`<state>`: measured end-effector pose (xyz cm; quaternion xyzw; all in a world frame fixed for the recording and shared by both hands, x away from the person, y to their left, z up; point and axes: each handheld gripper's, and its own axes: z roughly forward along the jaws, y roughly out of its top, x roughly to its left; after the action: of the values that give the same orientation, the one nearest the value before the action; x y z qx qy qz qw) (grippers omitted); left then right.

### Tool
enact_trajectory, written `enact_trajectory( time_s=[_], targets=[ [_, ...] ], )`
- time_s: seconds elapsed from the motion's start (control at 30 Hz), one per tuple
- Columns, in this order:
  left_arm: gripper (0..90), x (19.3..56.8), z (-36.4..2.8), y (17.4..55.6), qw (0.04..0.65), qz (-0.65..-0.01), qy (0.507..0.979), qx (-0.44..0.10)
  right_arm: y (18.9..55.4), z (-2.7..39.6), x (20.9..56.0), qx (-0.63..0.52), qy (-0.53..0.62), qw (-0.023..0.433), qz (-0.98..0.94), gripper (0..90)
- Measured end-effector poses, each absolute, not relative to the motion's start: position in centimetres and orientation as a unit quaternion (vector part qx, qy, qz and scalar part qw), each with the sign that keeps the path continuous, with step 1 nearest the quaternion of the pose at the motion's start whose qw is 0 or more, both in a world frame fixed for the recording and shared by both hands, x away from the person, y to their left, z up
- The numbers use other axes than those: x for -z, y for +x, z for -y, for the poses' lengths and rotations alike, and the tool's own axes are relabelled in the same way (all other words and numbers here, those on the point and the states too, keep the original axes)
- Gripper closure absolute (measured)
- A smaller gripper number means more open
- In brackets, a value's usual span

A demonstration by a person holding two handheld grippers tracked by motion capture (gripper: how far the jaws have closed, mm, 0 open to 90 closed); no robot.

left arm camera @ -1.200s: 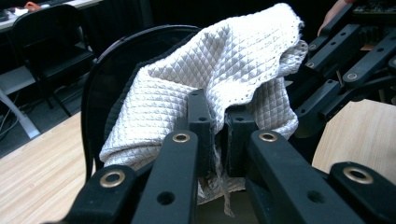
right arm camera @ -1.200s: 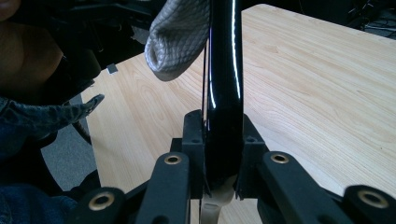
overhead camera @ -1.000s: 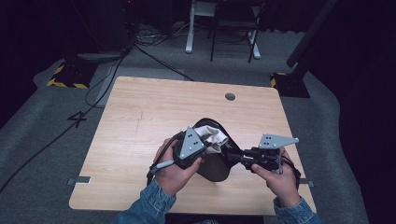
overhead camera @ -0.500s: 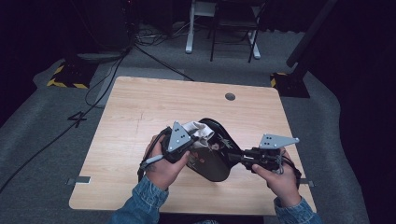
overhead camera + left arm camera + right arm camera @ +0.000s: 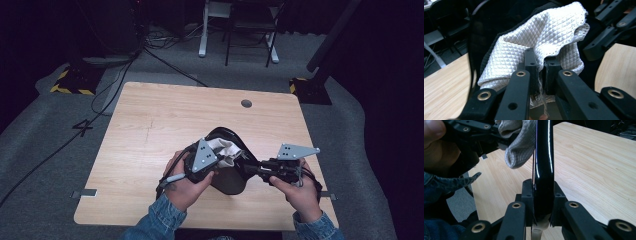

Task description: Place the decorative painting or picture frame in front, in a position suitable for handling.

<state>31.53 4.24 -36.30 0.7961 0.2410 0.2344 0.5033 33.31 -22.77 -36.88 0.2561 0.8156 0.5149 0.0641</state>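
Over the bag (image 5: pixel 227 177), left gripper (image 5: pixel 220 161) shifted back rightward

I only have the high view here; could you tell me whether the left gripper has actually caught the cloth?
Observer: Yes. In the left gripper view, the left gripper is shut on a fold of the white quilted cloth.
Operator: Thank you. What is the right gripper doing?
Observer: In the right gripper view, the right gripper is clamped on the glossy black rim of the black thing.
Operator: Where does the cloth sit relative to that rim?
Observer: It hangs beside the rim, touching it, above the table.
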Motion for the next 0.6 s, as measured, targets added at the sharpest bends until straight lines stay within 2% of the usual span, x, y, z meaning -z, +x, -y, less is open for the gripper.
enact_trajectory(
  time_s=[0.6],
  targets=[
    [84.6,36.7,-6.8,32.9,0.492,-0.286,0.784,-0.246,33.3,22.8,36.9,-0.514,0.258,0.065,-0.816,78.7]
  ],
)
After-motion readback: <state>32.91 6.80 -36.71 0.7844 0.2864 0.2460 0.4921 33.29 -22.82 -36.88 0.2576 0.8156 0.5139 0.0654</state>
